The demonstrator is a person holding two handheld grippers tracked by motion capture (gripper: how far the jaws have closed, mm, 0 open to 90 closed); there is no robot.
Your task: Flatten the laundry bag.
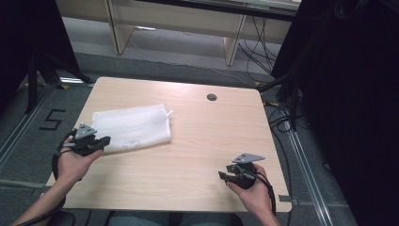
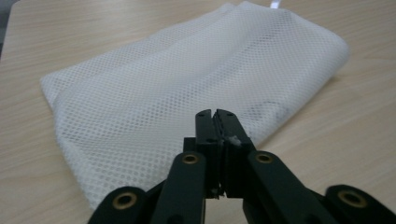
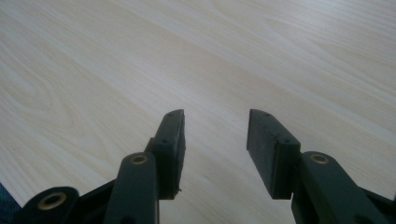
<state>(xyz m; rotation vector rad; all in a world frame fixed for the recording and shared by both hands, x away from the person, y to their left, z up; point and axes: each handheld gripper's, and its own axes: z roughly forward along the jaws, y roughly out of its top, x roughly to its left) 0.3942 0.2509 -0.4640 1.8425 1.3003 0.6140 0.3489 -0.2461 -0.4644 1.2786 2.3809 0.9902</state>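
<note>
A folded white mesh laundry bag [image 1: 132,128] lies flat on the left half of the wooden bench [image 1: 202,141], its small white tab at the far right corner. The left claw [image 1: 99,142] sits at the bag's near left edge with its jaws pressed together over the mesh, nothing visibly pinched between them. The right claw [image 1: 225,177] hovers well apart over bare wood near the bench's right front, jaws spread and empty.

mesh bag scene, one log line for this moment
left gripper: shut, at mesh bag edge | right gripper: open, empty, over table
</note>
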